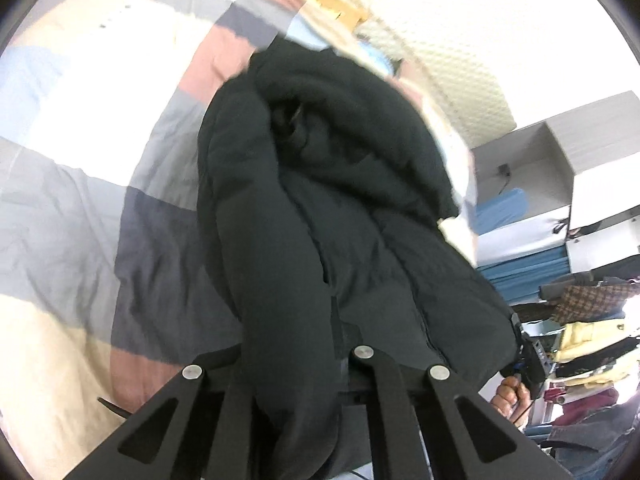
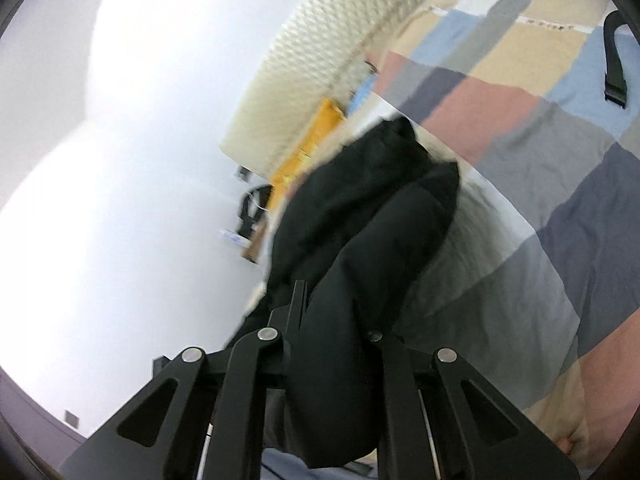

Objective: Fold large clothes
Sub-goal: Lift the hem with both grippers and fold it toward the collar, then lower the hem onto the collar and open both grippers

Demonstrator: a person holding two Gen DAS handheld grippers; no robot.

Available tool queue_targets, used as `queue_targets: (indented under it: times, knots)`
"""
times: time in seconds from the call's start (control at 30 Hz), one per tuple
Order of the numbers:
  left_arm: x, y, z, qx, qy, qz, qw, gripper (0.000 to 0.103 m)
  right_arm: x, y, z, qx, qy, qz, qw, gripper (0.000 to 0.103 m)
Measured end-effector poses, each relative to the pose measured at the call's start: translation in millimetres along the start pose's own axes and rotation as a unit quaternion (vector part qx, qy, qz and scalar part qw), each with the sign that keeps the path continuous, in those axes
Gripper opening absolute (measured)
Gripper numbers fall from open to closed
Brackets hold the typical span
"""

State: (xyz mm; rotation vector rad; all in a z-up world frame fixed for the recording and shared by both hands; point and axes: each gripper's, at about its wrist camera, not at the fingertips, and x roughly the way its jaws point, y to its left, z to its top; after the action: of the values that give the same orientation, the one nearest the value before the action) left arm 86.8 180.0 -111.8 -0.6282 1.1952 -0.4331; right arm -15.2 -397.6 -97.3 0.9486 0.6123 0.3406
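Patchwork bedding fills the background: a soft, creased quilt of beige, pink, grey and pale-blue blocks (image 1: 80,208) spread over the bed, with a cream, diamond-embossed padded headboard (image 1: 452,72) behind it. Off to one side sit white open shelves (image 1: 560,168) and a rack of hanging clothes in yellow, red and check (image 1: 588,340) (all rather blurred).

And the star of the show: a puffy black padded jacket (image 1: 320,208), matte fabric, bulging in thick rolls with a seam running down its middle. It hangs bunched between the two tools, draped down toward the quilt.

Left gripper (image 1: 296,360) points steeply downward, its black fingers pinched tight on a fat fold of the jacket. Right gripper (image 2: 336,332) sits closer to level and tilted, clamped just as firmly on another roll of it. In the left view a hand (image 1: 510,398) shows below the jacket's edge, gripping a black handle.
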Motion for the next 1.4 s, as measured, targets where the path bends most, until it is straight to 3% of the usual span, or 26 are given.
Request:
queue_targets:
  times: [0.4, 0.57, 0.8, 1.23, 1.4]
  knots:
    - [-116, -32, -33, 0.024, -0.058, -0.058, 0.9963, 0.007, -70, 38, -5, 0.006, -0.056, 0.086, 0.995, 0.011]
    - [-141, -37, -45, -0.004, -0.075, -0.069, 0.9947, 0.005, -97, 51, -6, 0.007, -0.071, 0.089, 0.993, 0.011]
    - [-156, -45, -51, 0.004, -0.098, -0.069, 0.9927, 0.005, -111, 63, 1, 0.012, -0.084, 0.094, 0.992, 0.011]
    - [-147, -77, -4, 0.002, -0.136, -0.012, 0.9906, 0.005, -76, 70, 56, 0.026, -0.087, 0.041, 0.995, 0.012]
    - [-136, -100, 35, 0.02, -0.151, 0.049, 0.9871, 0.005, -40, 76, 93, 0.018, -0.082, 0.006, 0.996, 0.012]
